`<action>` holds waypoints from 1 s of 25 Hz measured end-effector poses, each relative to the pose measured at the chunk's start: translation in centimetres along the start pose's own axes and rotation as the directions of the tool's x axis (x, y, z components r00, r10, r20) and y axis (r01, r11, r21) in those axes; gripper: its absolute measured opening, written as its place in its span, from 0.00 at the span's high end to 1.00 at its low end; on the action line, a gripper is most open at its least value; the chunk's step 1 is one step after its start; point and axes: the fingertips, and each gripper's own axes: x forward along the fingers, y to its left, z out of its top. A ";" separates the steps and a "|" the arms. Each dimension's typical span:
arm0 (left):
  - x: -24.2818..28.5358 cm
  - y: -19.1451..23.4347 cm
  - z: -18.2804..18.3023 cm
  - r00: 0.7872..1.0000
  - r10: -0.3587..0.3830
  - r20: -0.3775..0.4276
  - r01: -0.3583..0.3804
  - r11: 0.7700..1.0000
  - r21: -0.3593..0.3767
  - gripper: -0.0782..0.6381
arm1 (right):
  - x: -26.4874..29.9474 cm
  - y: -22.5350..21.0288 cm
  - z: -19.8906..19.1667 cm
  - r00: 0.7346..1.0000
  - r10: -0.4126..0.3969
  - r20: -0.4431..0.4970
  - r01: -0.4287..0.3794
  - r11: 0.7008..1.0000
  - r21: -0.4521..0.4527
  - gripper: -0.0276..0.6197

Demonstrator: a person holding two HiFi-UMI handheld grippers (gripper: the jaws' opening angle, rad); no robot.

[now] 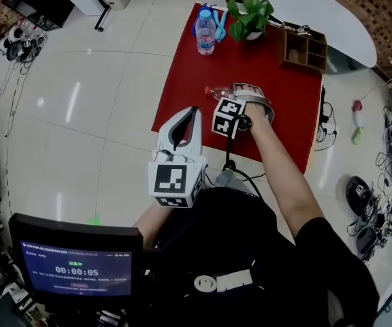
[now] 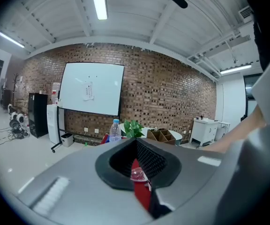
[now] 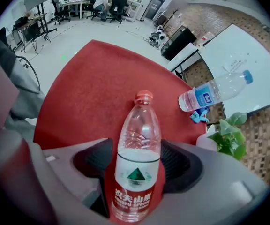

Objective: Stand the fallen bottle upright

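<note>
In the right gripper view, plainly to see: the right tool (image 3: pixel 136 172) spread wide, with the fallen bottle (image 3: pixel 138 139) lying between both jaws, red cap pointing away from the camera, red label nearest. Not pinched yet, as far as visible; pads standing just beside the label on either side, without pressing.

To do this step well:
- Close slowly on the label part, not on the thin clear shoulder nearer the cap.
- Squeeze only until firm. Looks empty or nearly so, therefore light, and likely to crumple or to slip out under too much force.
- Lift only a little, then roll the wrist, bringing the cap up and the base flat down onto the red bench (image 1: pixel 278 107).
- Open again only after checking for no wobble.

Left tool (image 1: pixel 192 114) pressed together, nothing inside, hanging on the person's side of the fallen bottle and apart from it. Better to keep there, out of the turning path.

Beyond the fallen bottle, on the far part of the bench:
- an upright bottle with blue cap (image 1: pixel 205 31)
- a green plant (image 1: pixel 250 16)
- a wooden organiser (image 1: pixel 303 46)

All well apart from the fallen bottle, so probably no obstacle during the turning.
</note>
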 end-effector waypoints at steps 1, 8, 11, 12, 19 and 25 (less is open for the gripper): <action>-0.2 0.3 0.0 1.000 0.007 -0.003 -0.007 1.000 -0.007 0.88 | 0.2 -0.2 0.2 1.000 -0.001 0.000 0.001 1.000 0.007 0.47; -0.9 1.7 0.0 0.999 0.038 -0.001 -0.038 0.999 -0.024 0.88 | 2.6 -1.0 1.2 0.999 0.005 -0.042 -0.005 1.000 0.010 0.48; -1.0 1.9 0.3 0.999 0.032 0.003 -0.032 0.999 -0.021 0.88 | 3.3 -1.5 1.8 0.999 0.004 -0.047 -0.003 1.000 0.028 0.48; -1.0 1.8 0.4 1.000 0.027 0.004 -0.027 0.999 -0.020 0.88 | 3.3 -1.9 2.0 0.999 0.001 -0.032 0.001 0.999 0.053 0.48; 0.1 0.0 1.1 0.999 -0.041 0.014 0.040 0.999 0.002 0.88 | -3.9 -8.5 2.3 0.919 -0.195 0.342 -0.064 0.784 0.618 0.48; 1.0 -2.3 1.5 0.995 -0.095 0.011 0.095 0.995 0.026 0.88 | -4.8 -6.4 -1.7 0.915 -0.227 0.333 -0.045 0.764 0.643 0.49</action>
